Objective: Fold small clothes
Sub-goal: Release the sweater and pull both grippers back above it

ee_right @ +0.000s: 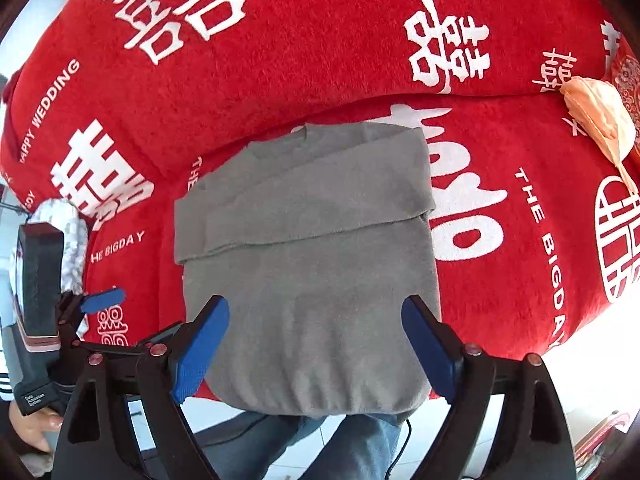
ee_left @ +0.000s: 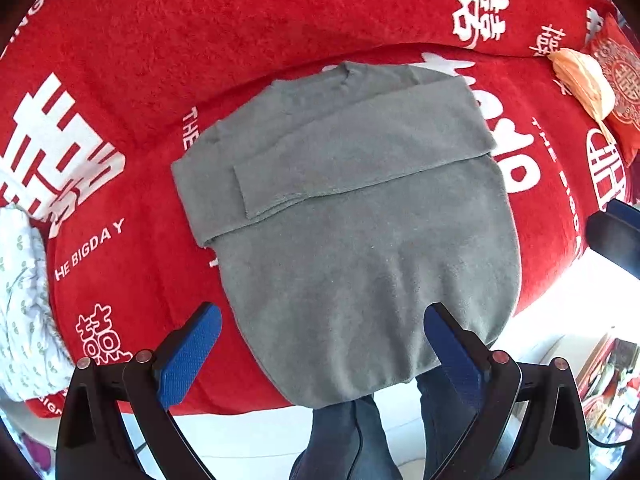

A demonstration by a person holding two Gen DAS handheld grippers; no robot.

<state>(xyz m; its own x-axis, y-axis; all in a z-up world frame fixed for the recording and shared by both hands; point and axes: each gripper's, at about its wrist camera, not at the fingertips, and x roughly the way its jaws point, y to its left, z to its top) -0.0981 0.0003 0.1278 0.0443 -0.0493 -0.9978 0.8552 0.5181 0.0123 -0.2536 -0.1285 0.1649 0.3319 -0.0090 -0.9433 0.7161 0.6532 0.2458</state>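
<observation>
A grey sweater (ee_left: 360,232) lies flat on the red blanket (ee_left: 160,60), both sleeves folded across its chest, hem hanging over the near edge. It also shows in the right wrist view (ee_right: 312,280). My left gripper (ee_left: 322,344) is open and empty, hovering above the hem near the sweater's lower left. My right gripper (ee_right: 316,344) is open and empty above the hem. The right gripper's edge shows at the far right of the left wrist view (ee_left: 616,236); the left gripper shows at the left of the right wrist view (ee_right: 80,312).
The red blanket (ee_right: 320,40) with white lettering covers a sofa seat and backrest. An orange cloth (ee_left: 584,80) lies at the far right, also in the right wrist view (ee_right: 600,120). A white patterned garment (ee_left: 24,300) lies at the left. My jeans-clad legs (ee_left: 344,440) stand below the edge.
</observation>
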